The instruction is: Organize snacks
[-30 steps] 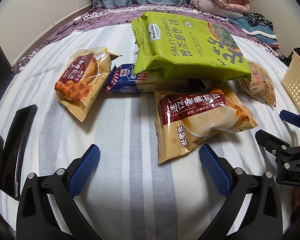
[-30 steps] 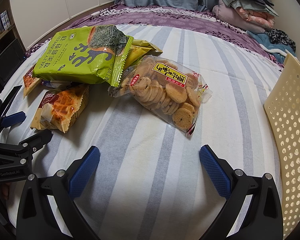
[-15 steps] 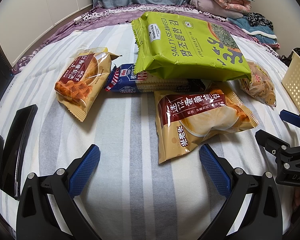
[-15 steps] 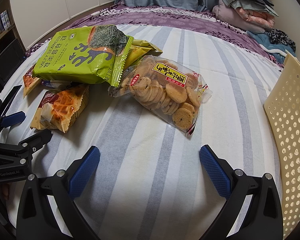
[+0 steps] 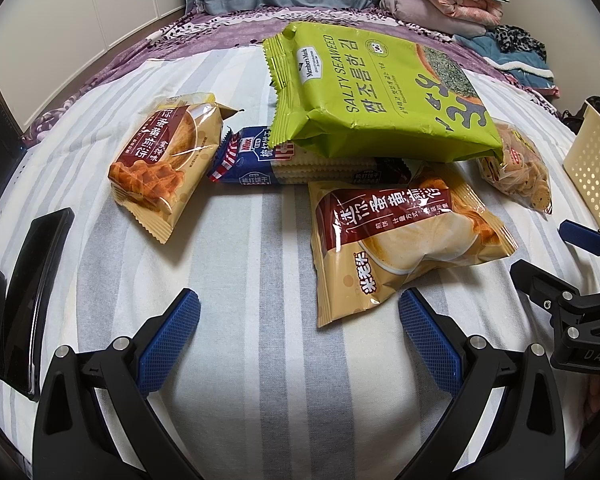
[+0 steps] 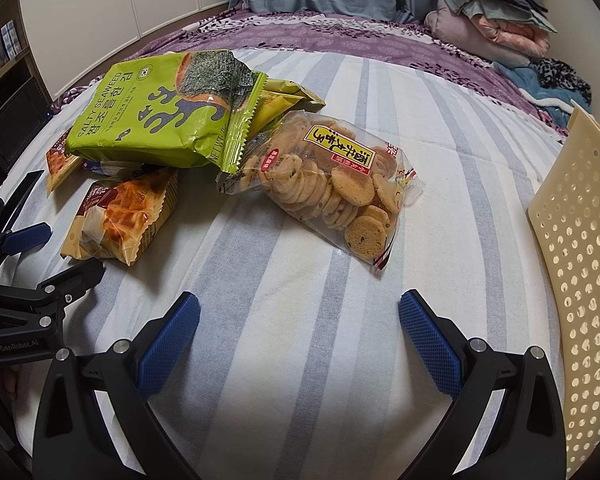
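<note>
- The left gripper (image 5: 299,326) is hovering low over the striped bedsheet (image 5: 236,248) with its blue pads spread wide and nothing between them — likely lining up on the tan waffle bag (image 5: 404,240) lying just ahead.
- The right gripper (image 6: 299,326) is likewise gaping and empty, facing the clear cookie bag (image 6: 328,188), probably because the cream perforated basket (image 6: 580,260) is standing close on its right.
- The snacks are sitting heaped mid-bed; the green seaweed bag (image 5: 380,96) is resting on a blue cracker pack (image 5: 256,156), with a smaller waffle bag (image 5: 160,160) apart to the left.
- The green bag is showing "Member's Mark" and "SALTY SEAWEED" — plus Korean script.
</note>
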`<state>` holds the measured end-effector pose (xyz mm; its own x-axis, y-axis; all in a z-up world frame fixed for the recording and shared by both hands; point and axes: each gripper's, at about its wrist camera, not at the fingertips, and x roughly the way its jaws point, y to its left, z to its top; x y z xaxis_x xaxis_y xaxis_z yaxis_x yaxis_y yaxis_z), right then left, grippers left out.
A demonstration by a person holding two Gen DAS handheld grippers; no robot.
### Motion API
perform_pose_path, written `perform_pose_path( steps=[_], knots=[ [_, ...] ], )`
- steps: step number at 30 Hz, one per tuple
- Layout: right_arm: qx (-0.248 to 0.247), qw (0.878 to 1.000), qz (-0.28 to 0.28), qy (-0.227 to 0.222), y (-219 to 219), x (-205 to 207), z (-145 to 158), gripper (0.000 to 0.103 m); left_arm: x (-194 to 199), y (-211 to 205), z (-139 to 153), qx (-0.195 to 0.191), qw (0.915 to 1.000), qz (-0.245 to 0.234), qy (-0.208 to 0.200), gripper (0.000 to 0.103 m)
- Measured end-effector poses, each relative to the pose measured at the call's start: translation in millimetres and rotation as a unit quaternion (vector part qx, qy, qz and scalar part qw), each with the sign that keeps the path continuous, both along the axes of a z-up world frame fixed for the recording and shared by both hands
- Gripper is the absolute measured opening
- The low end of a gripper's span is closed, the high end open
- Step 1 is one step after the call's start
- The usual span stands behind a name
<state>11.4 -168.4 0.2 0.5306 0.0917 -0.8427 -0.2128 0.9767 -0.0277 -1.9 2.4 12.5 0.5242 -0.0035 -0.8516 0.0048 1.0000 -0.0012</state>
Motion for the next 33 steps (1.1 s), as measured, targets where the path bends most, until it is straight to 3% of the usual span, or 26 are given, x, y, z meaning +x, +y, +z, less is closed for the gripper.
perform_pose_path(
  steps=[18, 22, 28, 33],
  knots=[
    [0.022, 1.000, -0.007, -0.009, -6.3, -3.9, 7.1, 0.098, 6.0, 3.1, -9.2, -0.005, 0.9999, -0.012, 0.010, 0.101],
    [0.043, 0.999, -0.006, -0.023, -8.6, -6.1, 18.4, 0.098, -3.4, 11.9, -1.1, -0.023, 0.9997, -0.009, 0.007, 0.101],
    [0.085, 0.995, 0.010, -0.058, -6.5, -1.2, 49.4, 0.098, -15.2, 33.7, 26.7, -0.038, 0.9988, 0.000, -0.030, 0.101],
    [0.092, 0.993, 0.026, -0.073, 4.5, 7.8, 62.7, 0.098, -1.7, 61.0, 37.5, -0.038, 0.9980, 0.036, -0.035, 0.101]
  ],
)
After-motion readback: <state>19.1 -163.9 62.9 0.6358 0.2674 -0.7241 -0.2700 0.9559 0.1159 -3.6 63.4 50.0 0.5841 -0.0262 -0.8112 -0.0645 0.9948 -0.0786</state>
